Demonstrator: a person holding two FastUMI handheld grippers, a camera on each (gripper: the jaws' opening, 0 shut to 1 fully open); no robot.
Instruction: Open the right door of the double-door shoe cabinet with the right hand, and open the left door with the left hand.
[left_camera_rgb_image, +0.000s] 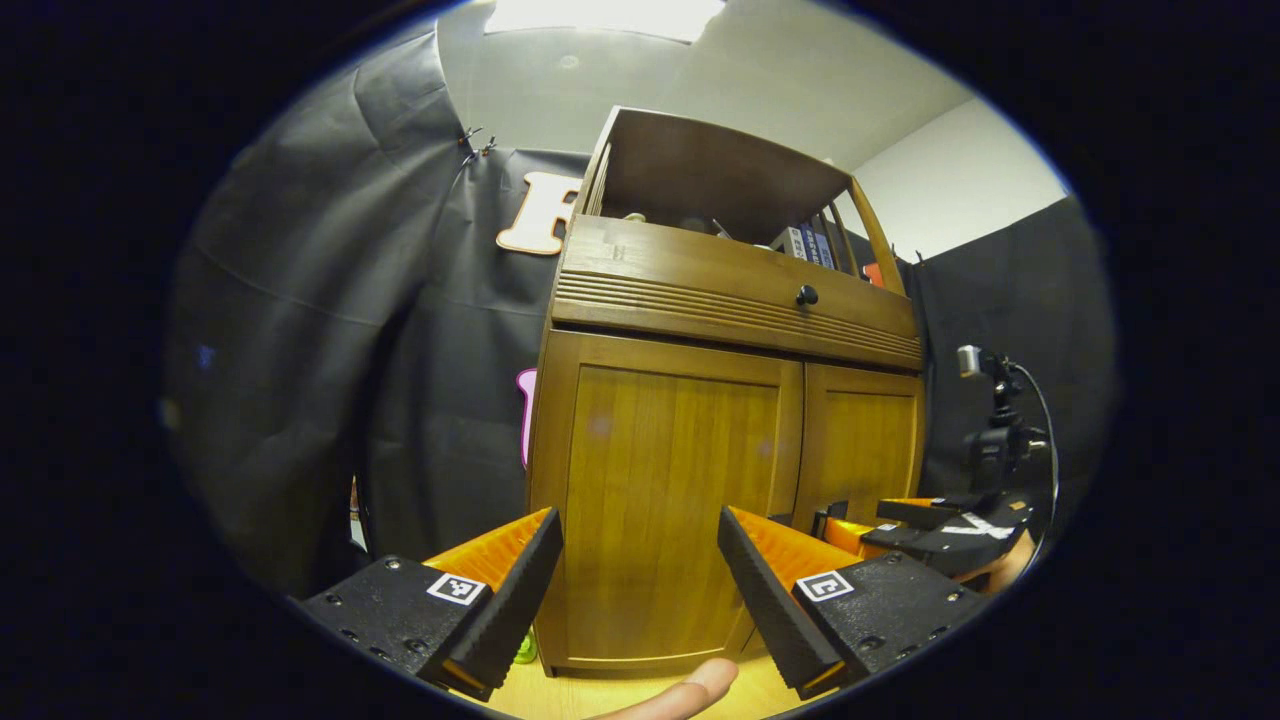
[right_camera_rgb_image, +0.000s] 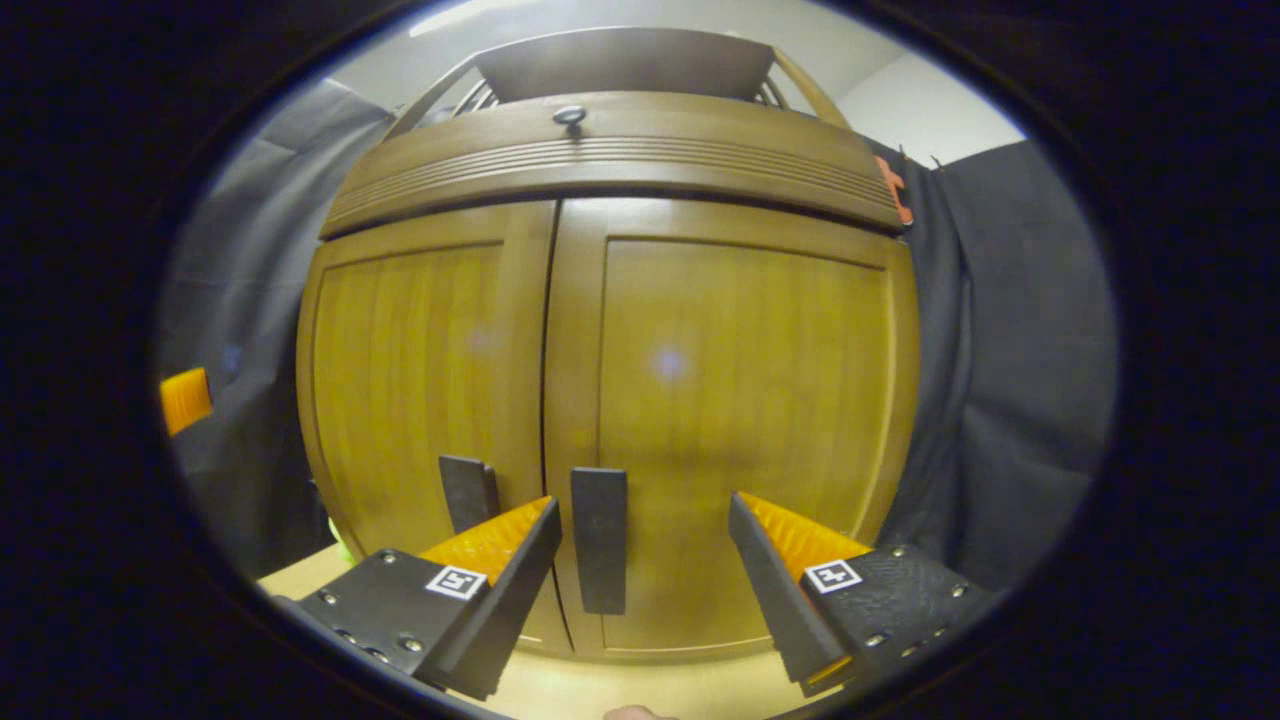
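Ahead of the right tool (right_camera_rgb_image: 640, 560), right door's handle (right_camera_rgb_image: 599, 540), untouched

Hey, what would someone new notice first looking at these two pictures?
The wooden shoe cabinet dominates, with both doors shut and two dark handles flanking the centre seam. The right gripper hangs open just before the right door's handle. In the left gripper view, the left gripper is open, facing the left door from farther back.
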